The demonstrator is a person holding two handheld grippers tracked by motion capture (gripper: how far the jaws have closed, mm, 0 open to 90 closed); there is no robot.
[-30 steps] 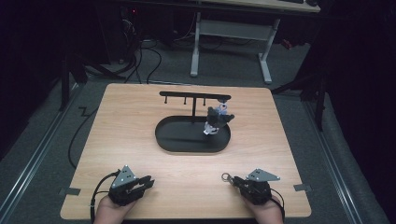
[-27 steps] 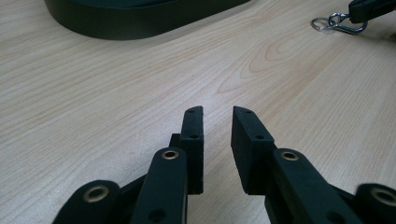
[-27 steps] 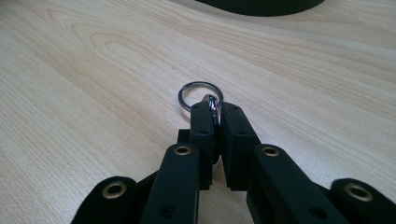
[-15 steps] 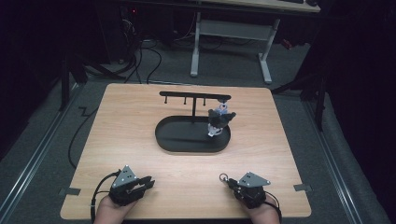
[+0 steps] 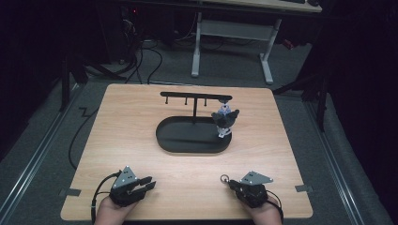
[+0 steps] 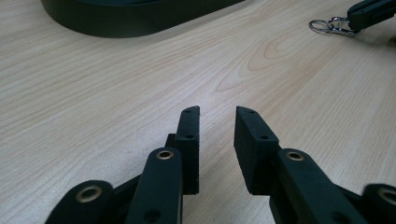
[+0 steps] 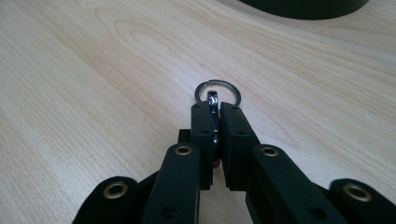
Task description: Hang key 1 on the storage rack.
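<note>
Right now we have a keyring (image 7: 217, 93) pinched by its metal clasp between our right gripper (image 7: 215, 108) pads, its round loop sticking out just past the fingertips (image 7: 201, 112) and lying low over the wooden table (image 5: 131, 126). Our left gripper (image 6: 217, 114) sits well off to the side with its jaws a little apart; they have just been opening, with nothing between them. Farther ahead of both grippers stands the black oval tray (image 5: 187, 140) with its hook rack (image 5: 195, 96), where a small figure charm (image 5: 225, 119) hangs.
</note>
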